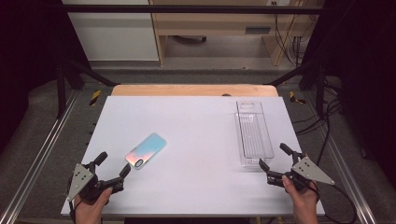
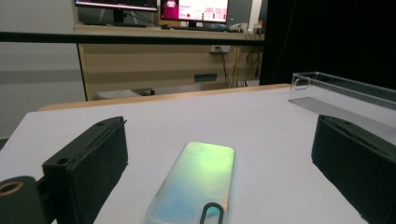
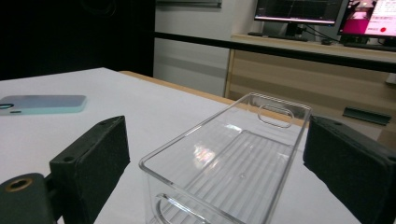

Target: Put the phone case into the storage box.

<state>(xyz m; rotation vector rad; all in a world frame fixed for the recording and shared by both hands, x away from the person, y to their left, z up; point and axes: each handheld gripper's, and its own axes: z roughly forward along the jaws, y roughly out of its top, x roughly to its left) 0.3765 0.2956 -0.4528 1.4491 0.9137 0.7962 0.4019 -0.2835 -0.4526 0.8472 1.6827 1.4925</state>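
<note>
A phone (image 1: 146,150) with an iridescent teal-pink back lies flat, back up, on the white table (image 1: 196,121), left of centre. My left gripper (image 1: 113,163) stands open just short of its near end; in the left gripper view the phone (image 2: 198,182) lies between the two black jaws. A clear plastic bin (image 1: 252,133), long and empty, stands at the right. My right gripper (image 1: 274,156) is open at the bin's near end, with the bin (image 3: 229,158) framed by its jaws and the phone (image 3: 42,103) far off at the left.
The table's wooden far edge (image 1: 194,89) lies beyond the white top. Metal frame rails (image 1: 37,154) run along both sides. A wooden desk with monitors (image 2: 154,7) stands behind the table. Cables (image 1: 327,121) hang at the right.
</note>
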